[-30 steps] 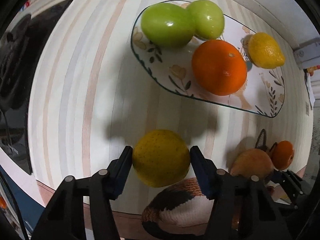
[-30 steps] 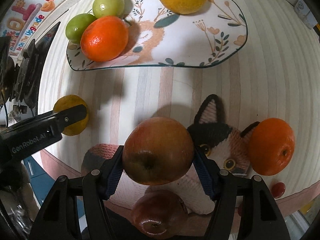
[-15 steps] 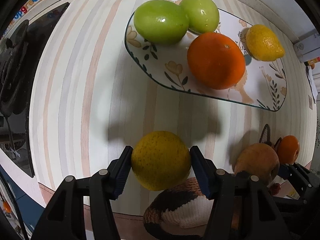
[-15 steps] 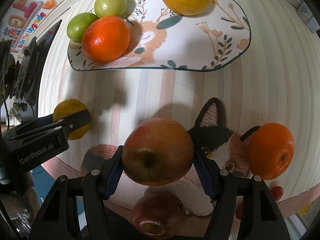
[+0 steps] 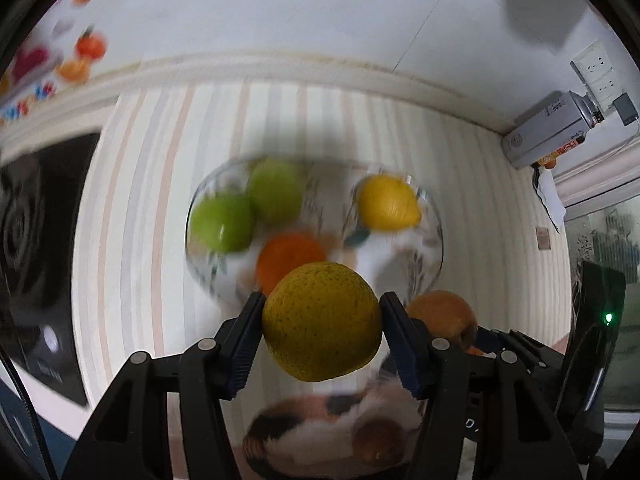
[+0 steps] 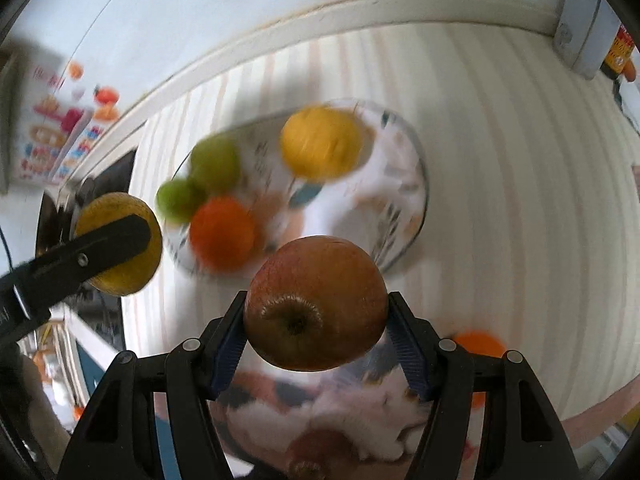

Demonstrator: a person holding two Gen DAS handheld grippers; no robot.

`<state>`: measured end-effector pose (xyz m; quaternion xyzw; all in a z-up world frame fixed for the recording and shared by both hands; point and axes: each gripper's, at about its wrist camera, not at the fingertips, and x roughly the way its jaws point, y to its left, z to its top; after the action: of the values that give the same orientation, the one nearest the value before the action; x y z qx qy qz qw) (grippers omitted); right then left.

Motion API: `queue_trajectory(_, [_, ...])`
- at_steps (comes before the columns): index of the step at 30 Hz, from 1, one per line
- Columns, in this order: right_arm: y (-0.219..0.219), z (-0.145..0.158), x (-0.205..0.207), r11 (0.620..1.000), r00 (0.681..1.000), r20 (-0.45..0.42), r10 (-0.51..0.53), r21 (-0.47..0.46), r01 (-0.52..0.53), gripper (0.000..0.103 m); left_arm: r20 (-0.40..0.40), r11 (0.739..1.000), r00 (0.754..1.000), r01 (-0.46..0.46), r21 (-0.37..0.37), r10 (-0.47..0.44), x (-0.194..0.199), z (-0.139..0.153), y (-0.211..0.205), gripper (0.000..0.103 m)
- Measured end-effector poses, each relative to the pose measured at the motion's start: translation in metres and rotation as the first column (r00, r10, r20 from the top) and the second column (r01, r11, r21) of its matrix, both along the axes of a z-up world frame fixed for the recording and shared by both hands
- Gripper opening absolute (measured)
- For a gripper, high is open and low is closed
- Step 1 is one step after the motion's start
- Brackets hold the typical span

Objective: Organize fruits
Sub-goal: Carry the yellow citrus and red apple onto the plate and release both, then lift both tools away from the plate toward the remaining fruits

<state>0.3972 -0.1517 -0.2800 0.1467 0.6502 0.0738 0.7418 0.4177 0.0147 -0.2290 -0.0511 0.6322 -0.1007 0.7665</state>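
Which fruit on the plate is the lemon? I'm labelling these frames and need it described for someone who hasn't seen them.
Find the floral plate on the striped table. The lemon lies at its far right side, apart from the two green fruits and the orange. It is the only yellow fruit on the plate.

Home kitchen. Black glass cooktop [image 5: 28, 240] set into bench [image 5: 132, 208] at left, striped cloth over it. White tiled wall [image 5: 280, 8] behind, wall socket [image 5: 598, 74] with plugged charger, colourful fruit poster [image 6: 60, 132]. Patterned plate [image 6: 400, 184] of fruit, knitted cat mat [image 6: 360, 412].
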Motion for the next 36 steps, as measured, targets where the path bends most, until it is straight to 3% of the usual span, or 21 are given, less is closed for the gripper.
queue_trajectory(7, [-0.006,-0.014,0.030,0.999,1.000,-0.011,-0.020,-0.025,0.020,0.069,-0.069,0.998,0.997,0.048,0.042,-0.045,0.058,-0.026,-0.015,0.056])
queue_trajectory(14, [-0.005,-0.043,0.040,0.999,0.993,-0.111,-0.036,0.028,0.039,0.072,-0.177,1.000,0.984,0.015,0.026,-0.011,0.085,-0.062,-0.016,0.058])
queue_trajectory(16, [-0.008,-0.040,0.040,0.998,0.994,-0.098,-0.039,0.036,0.043,0.090,-0.161,1.000,0.987,0.014,0.016,-0.011,0.086,-0.060,-0.016,0.086])
queue_trajectory(18, [-0.009,-0.036,0.040,0.998,0.995,-0.095,-0.040,0.037,0.044,0.091,-0.133,0.999,0.991,0.017,0.030,-0.013,0.086,-0.054,-0.015,0.094])
queue_trajectory(22, [-0.008,-0.025,0.040,0.999,0.996,-0.084,-0.021,-0.032,0.019,0.093,-0.107,0.999,0.994,0.000,0.044,0.005,0.082,-0.046,-0.007,0.094])
queue_trajectory(28, [-0.005,-0.008,0.033,0.991,0.998,-0.055,0.013,-0.130,-0.020,0.093,-0.035,0.990,0.999,-0.033,0.140,0.038,0.062,-0.031,0.010,0.094])
queue_trajectory(36, [-0.002,0.003,0.013,0.984,0.998,-0.052,0.036,-0.174,-0.045,0.093,0.014,0.978,0.996,-0.087,0.188,0.086,0.018,-0.021,0.034,0.094])
